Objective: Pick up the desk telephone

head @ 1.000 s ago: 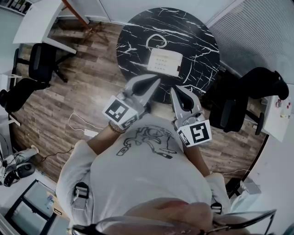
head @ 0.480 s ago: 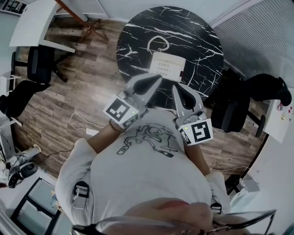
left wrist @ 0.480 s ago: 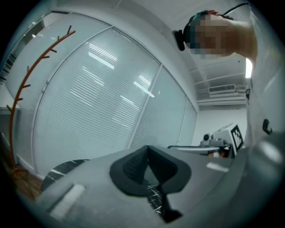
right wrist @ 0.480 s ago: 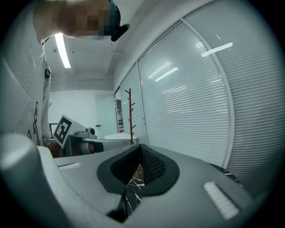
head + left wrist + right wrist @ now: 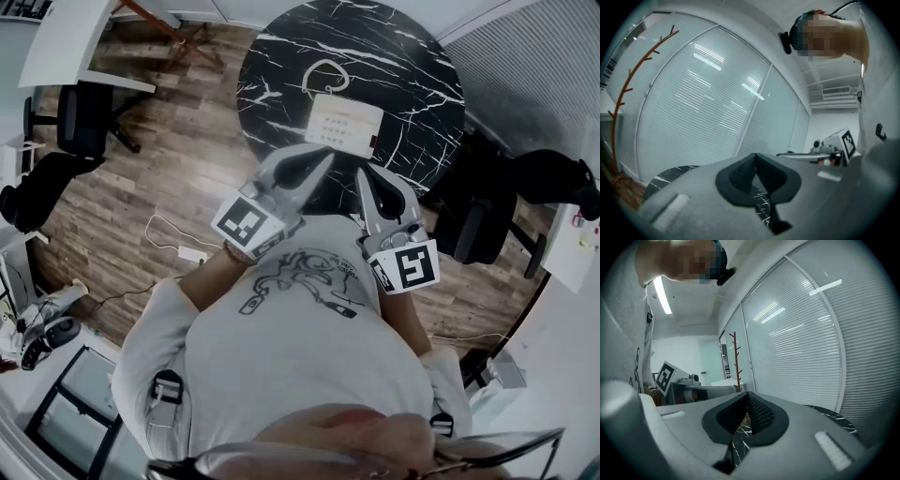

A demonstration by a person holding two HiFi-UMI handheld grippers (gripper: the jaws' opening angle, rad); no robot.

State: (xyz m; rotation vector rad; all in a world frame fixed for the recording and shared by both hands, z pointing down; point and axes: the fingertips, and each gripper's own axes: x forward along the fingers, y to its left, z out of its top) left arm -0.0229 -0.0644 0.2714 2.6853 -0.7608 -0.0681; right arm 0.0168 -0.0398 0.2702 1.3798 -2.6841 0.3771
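Your left gripper (image 5: 322,159) has its jaws pressed together with nothing between them. Your right gripper (image 5: 367,178) is likewise closed and empty. In the head view both point toward 12 o'clock, with their tips over the near part of the round black marble table (image 5: 412,56). The white desk telephone (image 5: 344,125) lies on that table, toward 6 o'clock from its centre, just beyond your tips and apart from both. Its coiled cord (image 5: 309,81) loops at 11 o'clock of it. A bare coat stand (image 5: 629,77) rises at 9 o'clock in your left gripper view.
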